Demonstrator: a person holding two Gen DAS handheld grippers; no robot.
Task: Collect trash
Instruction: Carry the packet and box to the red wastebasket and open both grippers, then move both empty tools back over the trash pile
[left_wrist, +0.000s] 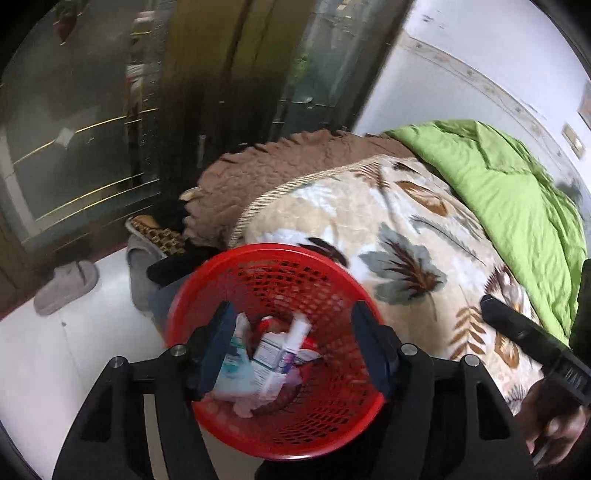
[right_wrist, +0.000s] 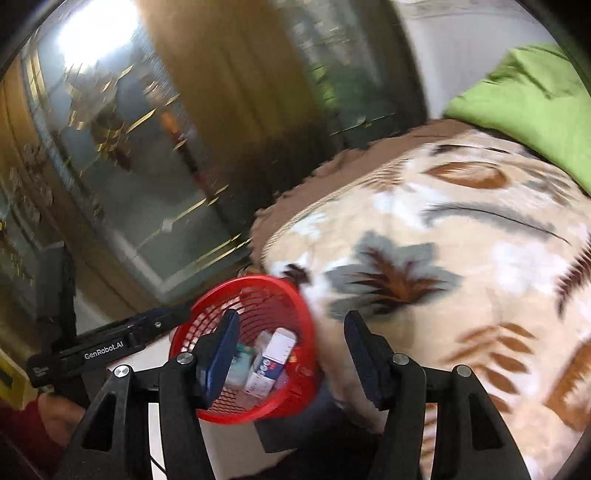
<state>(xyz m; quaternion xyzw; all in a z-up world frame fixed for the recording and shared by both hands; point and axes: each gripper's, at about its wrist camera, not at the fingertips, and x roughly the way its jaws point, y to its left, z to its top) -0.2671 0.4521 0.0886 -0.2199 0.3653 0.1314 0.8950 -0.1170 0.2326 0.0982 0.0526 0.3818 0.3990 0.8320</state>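
Observation:
A red mesh basket (left_wrist: 332, 435) stands on the white floor beside the bed, holding trash: a white tube (left_wrist: 291, 339), a small white carton (left_wrist: 267, 352) and crumpled paper. My left gripper (left_wrist: 295, 347) hangs open right above the basket mouth, nothing between its fingers. In the right wrist view the same basket (right_wrist: 258, 410) lies low and left, with a white and blue box (right_wrist: 271, 360) inside. My right gripper (right_wrist: 291, 354) is open and empty, straddling the basket's right rim and the blanket edge. The other gripper's black body (right_wrist: 99, 350) shows at left.
A bed with a leaf-print blanket (left_wrist: 424, 229), a brown quilt (left_wrist: 266, 170) and a green cover (left_wrist: 509, 184) fills the right. Grey slippers (left_wrist: 66, 282) lie on the floor at left. A glass-fronted wooden cabinet (left_wrist: 81, 147) stands behind. A hand (left_wrist: 554, 424) holds the right gripper.

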